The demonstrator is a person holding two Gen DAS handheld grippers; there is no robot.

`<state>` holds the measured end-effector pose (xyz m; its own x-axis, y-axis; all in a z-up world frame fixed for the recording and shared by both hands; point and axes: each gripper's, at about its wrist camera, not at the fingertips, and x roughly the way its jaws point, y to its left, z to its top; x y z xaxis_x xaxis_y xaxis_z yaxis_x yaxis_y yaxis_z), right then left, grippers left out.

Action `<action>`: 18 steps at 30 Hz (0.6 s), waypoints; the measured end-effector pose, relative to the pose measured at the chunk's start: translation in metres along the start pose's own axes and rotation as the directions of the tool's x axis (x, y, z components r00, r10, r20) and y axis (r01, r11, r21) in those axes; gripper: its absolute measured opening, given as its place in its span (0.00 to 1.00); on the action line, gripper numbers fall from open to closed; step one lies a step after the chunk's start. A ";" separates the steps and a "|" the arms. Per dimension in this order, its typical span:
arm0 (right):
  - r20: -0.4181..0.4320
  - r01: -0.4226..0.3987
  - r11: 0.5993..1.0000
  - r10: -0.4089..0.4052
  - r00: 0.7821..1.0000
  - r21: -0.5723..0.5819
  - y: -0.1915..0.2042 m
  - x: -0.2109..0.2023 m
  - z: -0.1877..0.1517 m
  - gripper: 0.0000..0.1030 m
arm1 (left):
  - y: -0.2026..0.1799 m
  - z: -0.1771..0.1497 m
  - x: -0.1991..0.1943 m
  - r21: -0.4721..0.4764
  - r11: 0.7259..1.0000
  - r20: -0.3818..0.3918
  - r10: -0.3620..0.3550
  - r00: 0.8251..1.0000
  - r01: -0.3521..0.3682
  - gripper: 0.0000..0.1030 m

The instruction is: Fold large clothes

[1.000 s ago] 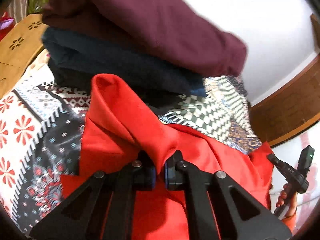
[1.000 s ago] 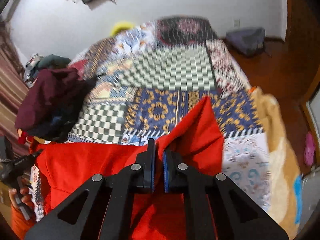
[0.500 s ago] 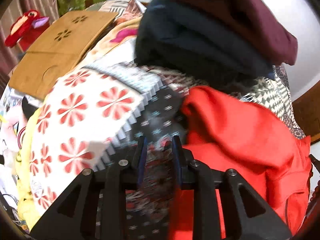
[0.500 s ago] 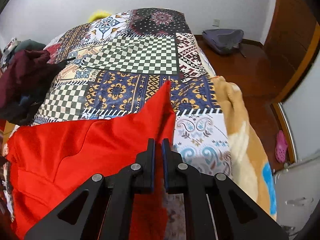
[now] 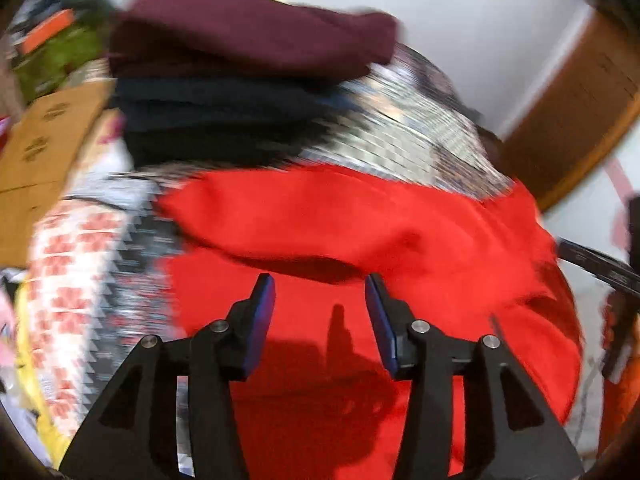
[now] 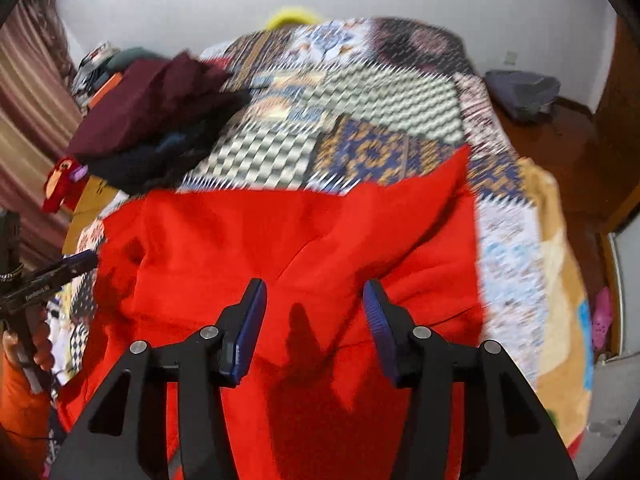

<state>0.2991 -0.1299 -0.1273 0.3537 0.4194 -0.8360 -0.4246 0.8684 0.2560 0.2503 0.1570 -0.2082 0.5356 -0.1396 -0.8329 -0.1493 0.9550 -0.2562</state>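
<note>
Red garment [image 6: 280,240] lies loosely folded on the patchwork bedspread [image 6: 360,92], a corner sticking up at far right. Both released it: left gripper [image 5: 320,292] and right gripper [image 6: 314,296] jaws just opened, nothing between them. Maroon-topped clothes stack [image 5: 248,40] beyond, soft fleece.

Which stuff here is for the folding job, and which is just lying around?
For the job:
- red garment, spread on the bed
- left gripper, open above it
- right gripper, open above it

Just lying about:
- maroon garment topping a pile of dark clothes
- patchwork bedspread
- cardboard box
- grey bag on the floor
</note>
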 end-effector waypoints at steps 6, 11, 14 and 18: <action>-0.066 0.008 1.000 -0.008 0.998 -0.004 0.001 0.034 -0.013 0.45 | -0.028 -0.011 0.049 -0.076 0.984 -0.137 -0.173 0.975 0.164 0.45; -0.084 -0.033 0.999 0.036 0.996 0.033 -0.005 0.039 -0.014 0.46 | -0.034 -0.013 0.072 -0.160 0.954 -0.195 -0.282 0.939 0.253 0.45; -0.095 -0.066 0.997 0.070 0.993 0.043 -0.005 0.042 -0.013 0.48 | -0.033 -0.012 0.081 -0.200 0.943 -0.207 -0.306 0.929 0.266 0.45; -0.069 -0.069 0.998 0.069 0.995 -0.001 0.005 0.036 -0.018 0.36 | -0.033 -0.014 0.079 -0.182 0.954 -0.197 -0.273 0.941 0.239 0.16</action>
<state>0.2948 -0.1152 -0.1652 0.2653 0.4593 -0.8477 -0.4487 0.8370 0.3131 0.2859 0.1107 -0.2727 0.3810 -0.4441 -0.8109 -0.1657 0.8301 -0.5325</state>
